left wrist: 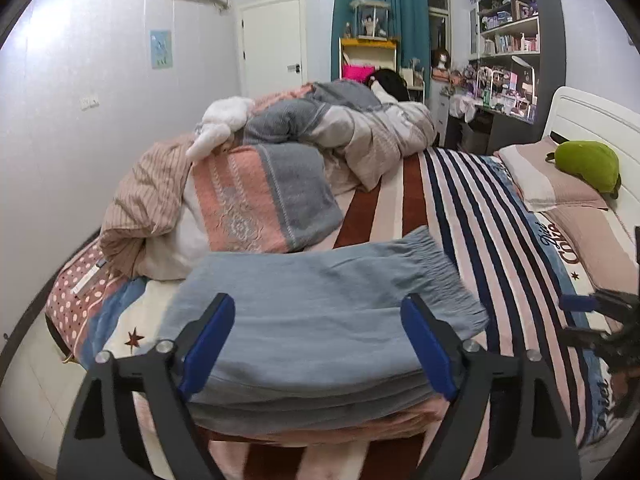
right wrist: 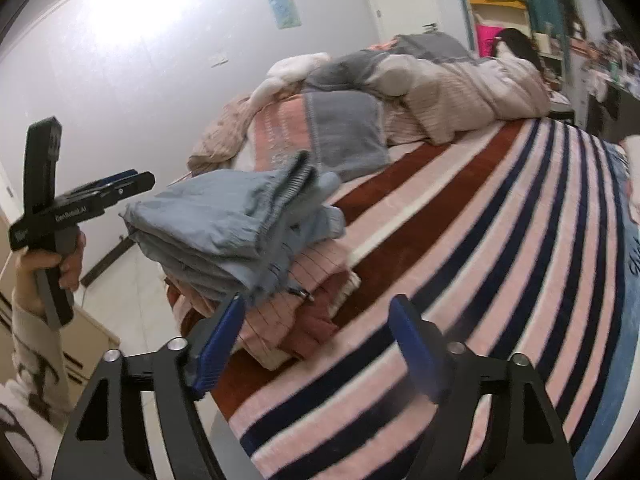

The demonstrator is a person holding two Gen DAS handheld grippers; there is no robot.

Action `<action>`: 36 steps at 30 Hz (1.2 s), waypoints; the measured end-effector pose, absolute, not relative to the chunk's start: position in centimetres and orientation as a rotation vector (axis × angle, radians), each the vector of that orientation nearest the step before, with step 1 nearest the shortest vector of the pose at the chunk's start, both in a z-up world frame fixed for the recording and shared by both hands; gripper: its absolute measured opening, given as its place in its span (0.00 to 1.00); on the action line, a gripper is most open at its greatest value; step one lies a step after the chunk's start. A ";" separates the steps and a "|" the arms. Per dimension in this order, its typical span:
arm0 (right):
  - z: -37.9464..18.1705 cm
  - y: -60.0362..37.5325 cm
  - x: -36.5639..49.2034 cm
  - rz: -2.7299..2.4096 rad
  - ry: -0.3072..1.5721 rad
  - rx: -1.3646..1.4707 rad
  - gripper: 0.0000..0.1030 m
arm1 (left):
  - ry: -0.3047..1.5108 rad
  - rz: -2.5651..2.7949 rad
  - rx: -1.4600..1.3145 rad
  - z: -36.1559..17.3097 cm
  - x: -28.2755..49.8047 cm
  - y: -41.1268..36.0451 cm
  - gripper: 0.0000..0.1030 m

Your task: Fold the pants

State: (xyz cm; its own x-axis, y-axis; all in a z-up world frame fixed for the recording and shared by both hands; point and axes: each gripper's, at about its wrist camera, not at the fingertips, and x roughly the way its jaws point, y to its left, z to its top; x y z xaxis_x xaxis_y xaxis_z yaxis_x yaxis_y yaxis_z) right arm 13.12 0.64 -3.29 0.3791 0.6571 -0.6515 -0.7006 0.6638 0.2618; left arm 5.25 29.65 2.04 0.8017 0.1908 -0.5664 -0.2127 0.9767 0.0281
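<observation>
The grey-blue pants (left wrist: 320,312) lie folded on top of a pile of folded pink clothes (right wrist: 304,304) at the near edge of the striped bed (left wrist: 460,216). In the right wrist view the folded pants (right wrist: 224,220) sit left of centre, waistband end up. My left gripper (left wrist: 320,344) is open, its fingers either side of the near end of the pants, holding nothing. My right gripper (right wrist: 316,344) is open and empty, above the bed to the right of the pile. The left gripper also shows in the right wrist view (right wrist: 132,182), held in a hand.
A heap of quilts and blankets (left wrist: 272,168) fills the far left of the bed. A pillow with a green plush toy (left wrist: 584,164) lies by the headboard at right. Shelves (left wrist: 512,48) and a door stand beyond. Floor lies left of the bed.
</observation>
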 end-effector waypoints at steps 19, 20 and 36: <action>-1.6 -15.0 8.2 0.576 0.466 -0.137 0.92 | 0.293 0.200 -0.090 2.0 1.7 10.4 0.98; -1.5 -15.5 8.0 0.569 0.455 -0.138 0.92 | 0.285 0.203 -0.083 2.1 1.6 9.9 0.98; 0.3 -18.7 5.8 0.499 0.315 -0.087 0.99 | 0.280 0.225 -0.040 1.7 1.1 7.4 0.99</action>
State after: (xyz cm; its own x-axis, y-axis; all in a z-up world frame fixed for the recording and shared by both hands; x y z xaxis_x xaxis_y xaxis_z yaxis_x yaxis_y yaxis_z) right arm 5.84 -18.72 0.29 0.8309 0.4570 -0.3175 -0.4837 0.8752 -0.0059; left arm 1.15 7.37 1.69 0.9363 0.2143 -0.2782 -0.2253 0.9743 -0.0077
